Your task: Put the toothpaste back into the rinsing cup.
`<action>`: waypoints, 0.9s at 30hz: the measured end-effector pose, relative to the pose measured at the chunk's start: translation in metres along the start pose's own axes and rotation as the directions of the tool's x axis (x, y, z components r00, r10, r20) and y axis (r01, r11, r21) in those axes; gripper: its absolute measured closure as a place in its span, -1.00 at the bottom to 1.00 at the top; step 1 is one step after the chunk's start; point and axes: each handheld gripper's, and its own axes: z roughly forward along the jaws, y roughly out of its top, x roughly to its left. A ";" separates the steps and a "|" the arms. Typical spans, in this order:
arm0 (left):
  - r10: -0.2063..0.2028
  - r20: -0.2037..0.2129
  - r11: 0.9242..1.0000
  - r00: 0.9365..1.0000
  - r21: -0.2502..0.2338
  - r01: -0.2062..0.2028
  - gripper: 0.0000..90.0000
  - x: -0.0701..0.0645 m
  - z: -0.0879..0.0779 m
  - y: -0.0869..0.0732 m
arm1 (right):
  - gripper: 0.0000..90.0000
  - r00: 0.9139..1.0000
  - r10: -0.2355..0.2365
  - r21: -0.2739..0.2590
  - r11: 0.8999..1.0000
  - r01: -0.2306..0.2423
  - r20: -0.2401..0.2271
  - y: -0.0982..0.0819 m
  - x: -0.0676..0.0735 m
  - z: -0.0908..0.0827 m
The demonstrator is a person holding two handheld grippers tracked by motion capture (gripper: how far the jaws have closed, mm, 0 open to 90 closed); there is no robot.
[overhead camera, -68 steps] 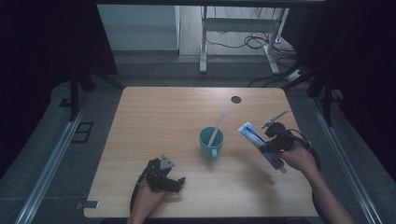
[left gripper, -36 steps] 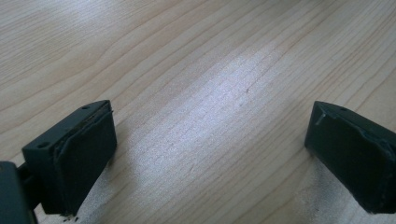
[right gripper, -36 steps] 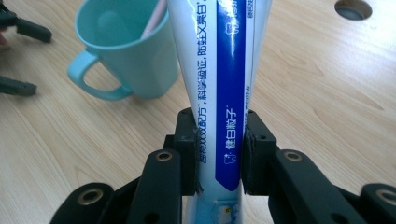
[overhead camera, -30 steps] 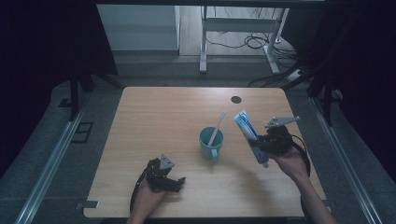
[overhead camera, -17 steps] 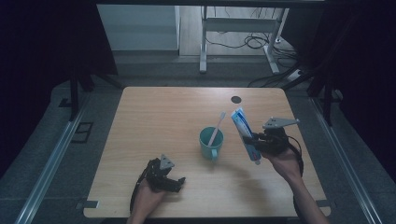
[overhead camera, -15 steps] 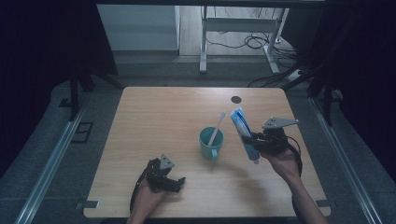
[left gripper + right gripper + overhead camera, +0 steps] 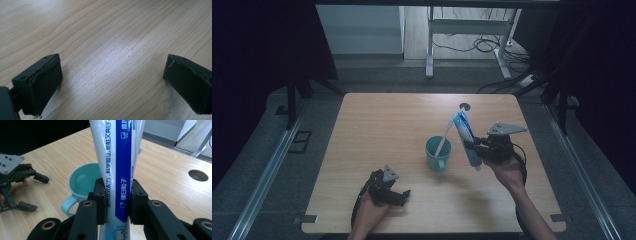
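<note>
Pale wood table (image 7: 402,125) bare under left gripper (image 7: 388,189), which rested near front edge, jaws spread, empty. Teal mug (image 7: 438,152) stood mid-table, toothbrush (image 7: 444,137) leaning inside. Right gripper (image 7: 117,200) clenched toothpaste tube (image 7: 117,152) mid-body, upright, just beside mug. Advice: tip tube over rim clear of brush, then release.

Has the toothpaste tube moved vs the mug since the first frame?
Yes. The toothpaste tube, clamped in the right gripper, was lying lower and farther right of the teal mug; it now stands nearly upright, lifted, close beside the mug's right rim.
</note>
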 end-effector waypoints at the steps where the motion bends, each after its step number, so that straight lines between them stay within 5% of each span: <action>1: 0.000 0.000 1.000 1.000 0.003 0.000 -0.95 0.000 0.000 0.000 | 0.59 1.000 -0.003 -0.003 1.000 0.003 0.001 0.001 0.000 0.001; 27: 0.000 0.000 1.000 1.000 0.002 0.000 -0.95 0.000 0.000 0.000 | 0.59 1.000 0.004 -0.098 0.995 -0.006 -0.023 0.029 0.008 0.018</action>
